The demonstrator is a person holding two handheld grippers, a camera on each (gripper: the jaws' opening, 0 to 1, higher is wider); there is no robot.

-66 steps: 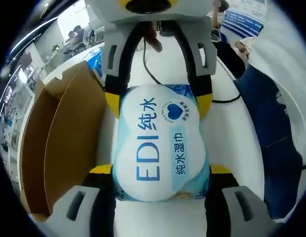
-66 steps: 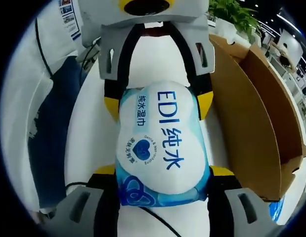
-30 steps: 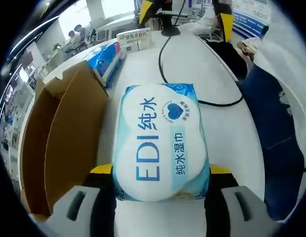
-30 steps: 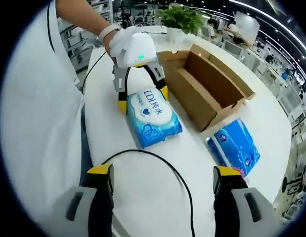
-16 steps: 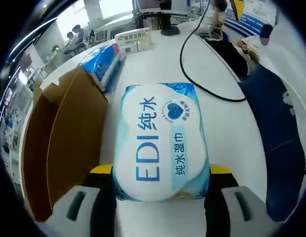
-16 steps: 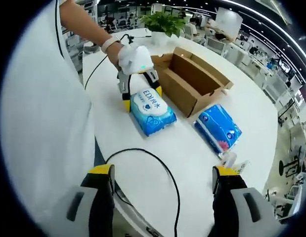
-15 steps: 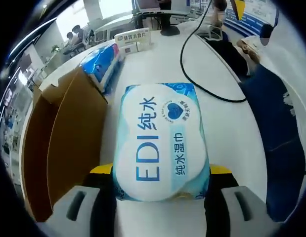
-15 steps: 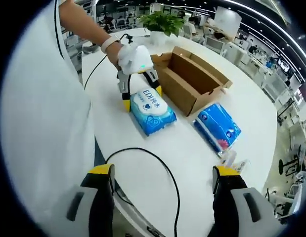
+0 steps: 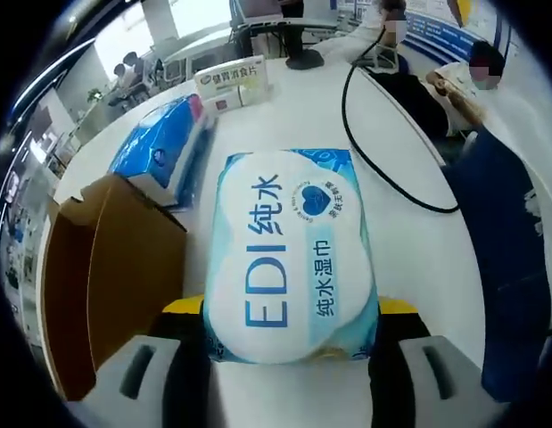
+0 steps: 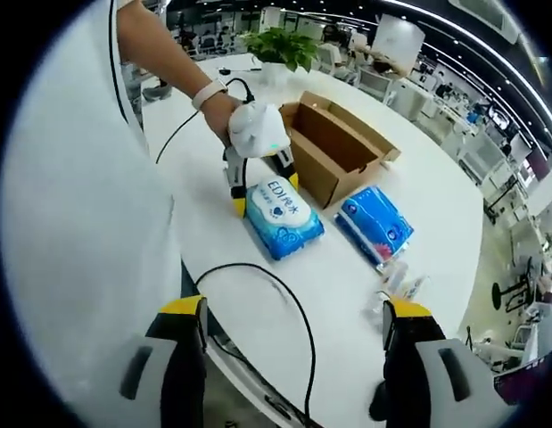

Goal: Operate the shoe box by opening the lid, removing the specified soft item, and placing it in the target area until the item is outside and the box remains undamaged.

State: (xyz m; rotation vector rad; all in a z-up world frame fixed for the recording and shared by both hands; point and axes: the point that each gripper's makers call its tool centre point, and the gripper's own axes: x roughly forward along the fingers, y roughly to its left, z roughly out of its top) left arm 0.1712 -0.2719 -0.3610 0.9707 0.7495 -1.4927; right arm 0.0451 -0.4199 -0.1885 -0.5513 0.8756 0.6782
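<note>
white round table, open-plan office

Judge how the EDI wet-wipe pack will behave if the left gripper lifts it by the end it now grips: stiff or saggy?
The wet-wipe pack bulges between the left gripper jaws, so it probably gives under squeeze. Gripped at one end, its far end would likely droop. Its glossy film looks slippery, so it may creep out of a light grip. Being flat, it should not roll on the table.
</note>
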